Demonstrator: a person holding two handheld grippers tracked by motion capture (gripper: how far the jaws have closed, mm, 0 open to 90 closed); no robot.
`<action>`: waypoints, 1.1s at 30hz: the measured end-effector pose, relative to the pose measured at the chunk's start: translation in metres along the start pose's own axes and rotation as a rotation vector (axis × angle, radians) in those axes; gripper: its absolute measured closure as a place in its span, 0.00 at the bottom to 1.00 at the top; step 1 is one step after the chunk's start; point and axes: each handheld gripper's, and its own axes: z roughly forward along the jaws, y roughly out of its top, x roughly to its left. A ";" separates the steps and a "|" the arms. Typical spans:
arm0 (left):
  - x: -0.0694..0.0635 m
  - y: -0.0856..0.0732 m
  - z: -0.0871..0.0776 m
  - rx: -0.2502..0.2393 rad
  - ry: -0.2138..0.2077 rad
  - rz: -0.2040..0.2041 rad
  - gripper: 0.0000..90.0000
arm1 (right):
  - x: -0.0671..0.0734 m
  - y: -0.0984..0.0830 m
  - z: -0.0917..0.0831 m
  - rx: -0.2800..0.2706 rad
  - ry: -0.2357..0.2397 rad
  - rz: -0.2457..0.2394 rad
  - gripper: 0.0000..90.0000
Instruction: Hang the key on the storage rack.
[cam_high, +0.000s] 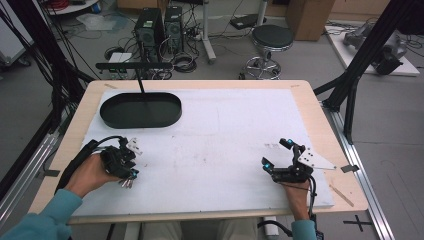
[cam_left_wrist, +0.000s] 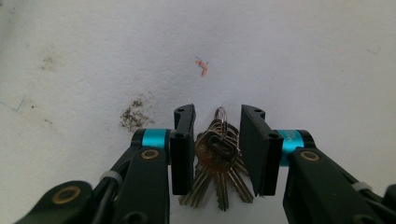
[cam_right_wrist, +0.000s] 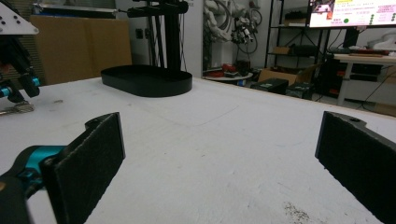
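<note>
On my left gripper (cam_left_wrist: 217, 149) the fingers (cam_left_wrist: 183, 149) stand a little apart with a bunch of keys (cam_left_wrist: 217, 158) between them. The keys hang on a small ring, blades fanned toward the camera, lying on the white sheet. I cannot tell whether the pads actually press the keys or only flank them; a thin gap seems to show on each side, so I read the fingers as spread around the bunch rather than pinching it. Just past the fingertips I see a small orange scrap (cam_left_wrist: 202, 68) on the sheet, and to one side a dark smudge (cam_left_wrist: 133, 114).

From the high view, that left gripper (cam_high: 125, 172) sits near the surface's near-left corner, held in the left hand (cam_high: 90, 172), with the keys (cam_high: 128, 183) just at its tip.

On my right gripper (cam_right_wrist: 219, 158) the fingers (cam_right_wrist: 91, 158) are spread wide, nothing between them, only bare white sheet. Beyond them I see the black oval tray (cam_right_wrist: 147, 79) well off across the surface, with a black stand (cam_right_wrist: 163, 28) rising behind it.

In the high view the right gripper (cam_high: 276, 154) rests near the near-right part of the surface, held by the right hand (cam_high: 295, 187), its grey plate (cam_high: 315, 160) pointing right. The black oval tray (cam_high: 140, 110) lies at the far-left of the white sheet (cam_high: 225, 130), well apart from both grippers. The sheet covers most of the wooden surface (cam_high: 320, 115). Past the far edge a round stool (cam_high: 271, 37) and two computer towers (cam_high: 160, 25) stand on the floor
</note>
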 end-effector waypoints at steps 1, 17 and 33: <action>0.000 0.000 0.000 0.000 0.000 0.000 0.76 | 0.000 0.000 0.000 0.000 0.000 0.000 0.01; 0.003 0.002 0.005 0.047 -0.016 -0.005 0.87 | 0.000 0.000 0.000 0.000 0.000 -0.001 0.01; 0.003 0.002 0.006 0.052 -0.037 0.001 0.98 | 0.000 0.000 0.000 0.001 -0.001 0.000 0.01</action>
